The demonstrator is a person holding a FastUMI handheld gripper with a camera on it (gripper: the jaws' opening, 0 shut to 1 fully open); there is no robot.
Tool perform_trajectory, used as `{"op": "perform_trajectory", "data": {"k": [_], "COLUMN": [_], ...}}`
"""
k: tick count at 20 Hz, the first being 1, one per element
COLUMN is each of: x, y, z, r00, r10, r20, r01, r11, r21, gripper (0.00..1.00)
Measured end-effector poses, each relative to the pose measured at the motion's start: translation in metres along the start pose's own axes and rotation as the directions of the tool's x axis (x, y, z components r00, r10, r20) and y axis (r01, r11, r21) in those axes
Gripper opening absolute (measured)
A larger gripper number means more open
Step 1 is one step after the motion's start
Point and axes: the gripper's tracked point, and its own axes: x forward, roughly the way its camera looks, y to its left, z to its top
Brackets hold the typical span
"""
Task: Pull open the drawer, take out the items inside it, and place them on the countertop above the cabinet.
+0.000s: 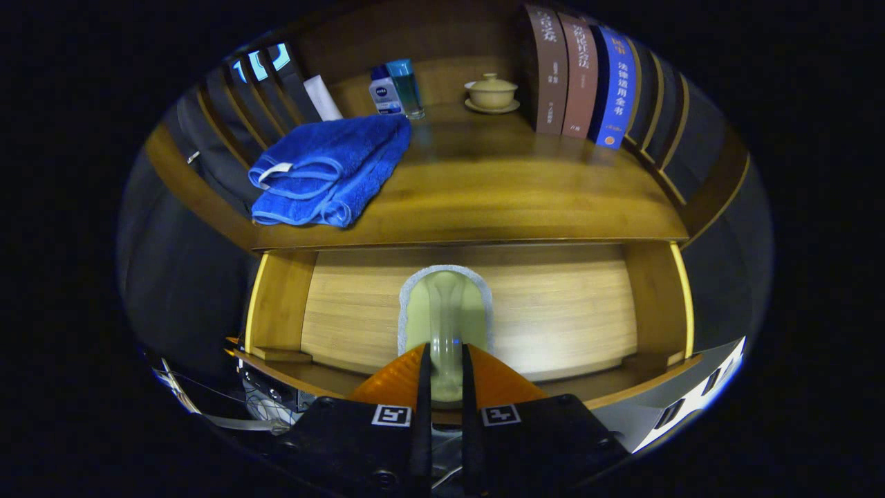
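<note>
The wooden drawer (567,311) stands pulled open below the countertop (511,194). A pale green brush (446,308) with a pale fuzzy rim and an arched handle lies over the drawer's floor, just ahead of my fingers. My gripper (443,356) is shut on the near end of that handle, with both fingers pressing its sides. A folded blue towel (328,169) lies on the countertop to the left, overhanging its front edge a little.
At the back of the countertop stand two small bottles (395,88) and a lidded teacup on a saucer (491,92). Upright books (579,76) line the right side. Slatted wooden rails flank both sides. A pale device (681,408) lies near the drawer's right front corner.
</note>
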Motion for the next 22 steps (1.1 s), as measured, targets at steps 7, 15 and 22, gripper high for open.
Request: {"op": "perform_trajectory", "data": {"k": [7,15,22], "x": [-0.017,0.026,0.060], "y": [-0.008,-0.008,-0.011], "z": [0.067,0.140,0.163], "r00": [0.996,0.991,0.991], "r10": [-0.046,-0.109,-0.122], "r20": [0.079,0.078,0.053], "r01": [0.043,0.108,0.121], "r11": [0.998,0.994,0.992], "r21": [0.037,0.016,0.024], "gripper": [0.22,0.22,0.22]}}
